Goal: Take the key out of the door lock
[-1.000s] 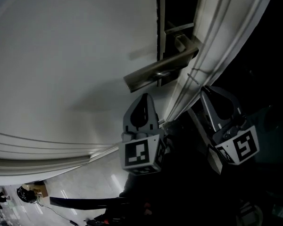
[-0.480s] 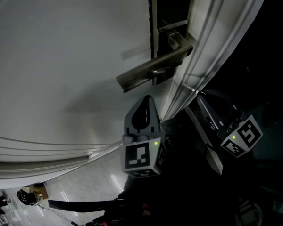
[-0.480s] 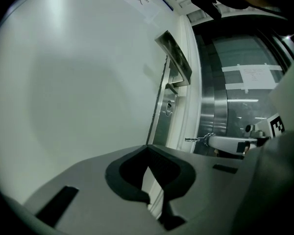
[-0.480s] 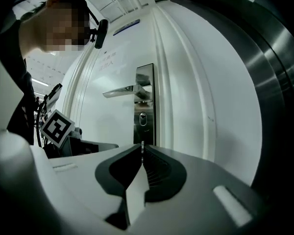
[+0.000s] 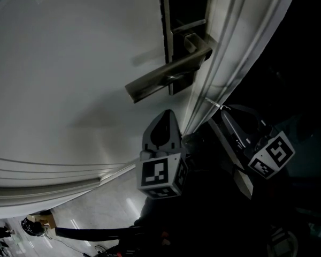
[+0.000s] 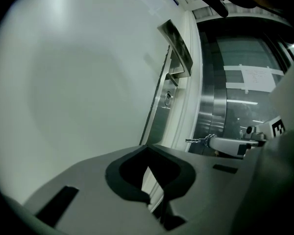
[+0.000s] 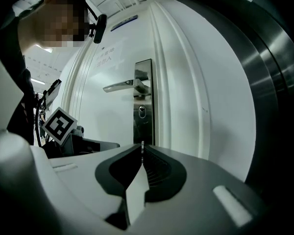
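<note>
One white door fills most of the head view. Its metal door handle sits near the door's edge, and the lever runs roughly level in the right gripper view. Just past the door handle's pivot end runs the white moulded door frame, and beyond that a brushed steel panel curves away. Well below the door handle, a strip of glossy pale floor shows.

Behind the door handle a tall steel lock plate carries the keyhole, just beneath the lever. Nothing sits in the keyhole.

The key is out of the lock, below the door handle and close to the door frame. The right gripper has its jaws pressed together on the key. In its own view the key is only a thin bright sliver at the tips. From the left gripper view the blade pokes out of the pale jaw tip, with a bit of ring or chain at its base (too small to tell which).

The left gripper hangs directly below the door handle, tips pointing up toward it and close to the door face. Its jaws are closed together with nothing between them. The right gripper lies on the frame side of the door handle, angled up toward the frame's edge.
</note>
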Tool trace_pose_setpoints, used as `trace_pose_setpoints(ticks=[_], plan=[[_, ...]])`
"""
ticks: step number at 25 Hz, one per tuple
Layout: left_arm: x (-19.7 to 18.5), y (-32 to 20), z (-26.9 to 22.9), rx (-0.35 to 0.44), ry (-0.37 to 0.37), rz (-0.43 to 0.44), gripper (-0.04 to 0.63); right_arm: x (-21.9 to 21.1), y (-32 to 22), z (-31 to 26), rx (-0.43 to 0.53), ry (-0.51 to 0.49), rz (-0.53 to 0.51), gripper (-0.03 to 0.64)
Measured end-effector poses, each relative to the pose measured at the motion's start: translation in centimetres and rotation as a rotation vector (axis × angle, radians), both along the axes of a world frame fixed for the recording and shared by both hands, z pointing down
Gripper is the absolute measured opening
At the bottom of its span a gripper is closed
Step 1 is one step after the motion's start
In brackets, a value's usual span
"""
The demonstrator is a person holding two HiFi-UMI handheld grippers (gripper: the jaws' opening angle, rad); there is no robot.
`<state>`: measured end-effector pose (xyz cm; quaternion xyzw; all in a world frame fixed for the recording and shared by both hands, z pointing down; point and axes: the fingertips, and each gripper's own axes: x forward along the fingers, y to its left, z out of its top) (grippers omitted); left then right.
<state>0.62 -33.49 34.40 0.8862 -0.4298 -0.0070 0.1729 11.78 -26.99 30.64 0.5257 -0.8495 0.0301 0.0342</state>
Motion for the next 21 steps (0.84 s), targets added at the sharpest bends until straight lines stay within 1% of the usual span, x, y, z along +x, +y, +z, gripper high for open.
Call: trace_pose_setpoints(ticks=[3,6,9,13,21], plan=[[0.3,0.2,0.0,-0.002,0.007,0.009,0.0,0.2,0.2,0.0,0.001,0.001,0.006,0.012],[0.3,0.6,0.2,-0.006,-0.009,0.016,0.0,0.3,0.5,0.0,-0.001,0.002,0.01,0.012],[0.5,0.8,0.2,-0.013,0.01,0.017,0.0,0.3,0.7,0.0,-0.003,0.003,0.011,0.012],[0.5,1.1,0.3,-0.009,-0.014,0.022,0.0,0.3,1.0,0.0,-0.002,0.004,0.012,0.012],[0.1,1.7,0.0,-0.006,-0.012,0.02,0.0,0.1,1.6,-0.4,0.001,0.007,0.009,0.012]])
